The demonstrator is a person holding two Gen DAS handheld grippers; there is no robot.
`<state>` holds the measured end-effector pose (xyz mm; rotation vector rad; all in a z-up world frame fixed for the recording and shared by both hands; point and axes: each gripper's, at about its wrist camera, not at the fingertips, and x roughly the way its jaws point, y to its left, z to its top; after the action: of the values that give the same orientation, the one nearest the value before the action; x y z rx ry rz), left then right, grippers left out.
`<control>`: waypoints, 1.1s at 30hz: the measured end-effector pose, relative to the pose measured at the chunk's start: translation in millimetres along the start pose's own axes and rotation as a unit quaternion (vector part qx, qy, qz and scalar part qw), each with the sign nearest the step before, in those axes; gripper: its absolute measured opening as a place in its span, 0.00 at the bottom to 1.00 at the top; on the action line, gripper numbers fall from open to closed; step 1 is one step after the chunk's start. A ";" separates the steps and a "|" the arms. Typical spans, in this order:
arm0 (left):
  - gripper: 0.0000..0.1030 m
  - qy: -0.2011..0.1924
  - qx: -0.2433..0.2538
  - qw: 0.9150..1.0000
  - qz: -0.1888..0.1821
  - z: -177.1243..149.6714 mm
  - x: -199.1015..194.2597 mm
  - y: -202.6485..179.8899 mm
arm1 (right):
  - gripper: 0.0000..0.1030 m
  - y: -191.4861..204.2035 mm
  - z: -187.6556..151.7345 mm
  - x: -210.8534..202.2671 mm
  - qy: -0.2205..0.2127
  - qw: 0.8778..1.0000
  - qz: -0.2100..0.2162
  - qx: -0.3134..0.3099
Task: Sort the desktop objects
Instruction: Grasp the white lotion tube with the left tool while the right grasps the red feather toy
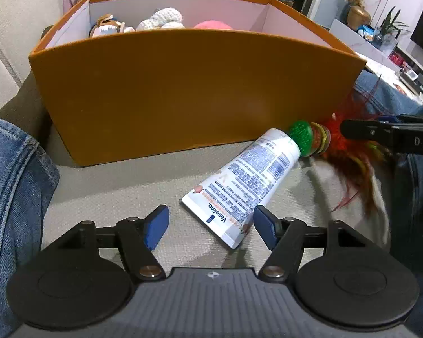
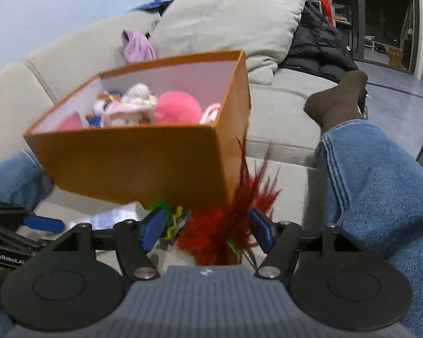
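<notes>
The left gripper (image 1: 211,226) is seen at the bottom of the left wrist view with its jaws spread wide. The crimped end of a white Vaseline tube (image 1: 245,188) lies between the blue pads, unclamped, just beside the right-hand pad; whether it touches that pad cannot be told. The tube lies flat on the beige sofa cushion (image 1: 121,194), slanting up to the right, its green cap (image 1: 302,138) near the foot of the orange box (image 1: 183,93).

The right gripper (image 2: 204,229) is seen low in the right wrist view, jaws likewise apart. A red feather toy (image 2: 225,228) with green and yellow trim sits between the pads, unpressed, its plumes reaching up across the box's lower right corner. Whether it rests on the cushion cannot be told.

The box occupies the centre of both views and holds plush toys (image 2: 132,104) and a pink ball (image 2: 176,108). Denim-clad legs (image 2: 380,186) are noted at both sides.
</notes>
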<state>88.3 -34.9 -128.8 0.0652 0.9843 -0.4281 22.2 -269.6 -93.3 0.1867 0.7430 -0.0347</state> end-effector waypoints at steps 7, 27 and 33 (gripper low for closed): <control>0.86 -0.010 -0.003 1.000 -0.008 -4.0 -1.0 2.9 | 0.58 -10.2 -4.1 13.7 0.042 0.998 -0.003 0.037; 0.57 -0.068 0.055 0.996 0.014 -3.9 0.7 -12.5 | 0.28 -14.2 -9.1 24.4 0.065 0.995 0.030 0.066; 0.53 -0.082 -0.048 0.994 -0.050 2.3 -3.4 7.6 | 0.11 -15.2 -9.1 15.3 0.033 0.996 0.036 0.075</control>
<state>91.3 -27.4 -125.8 -0.1060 0.8479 -0.4701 25.9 -282.3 -112.6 0.3603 0.7991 -0.0156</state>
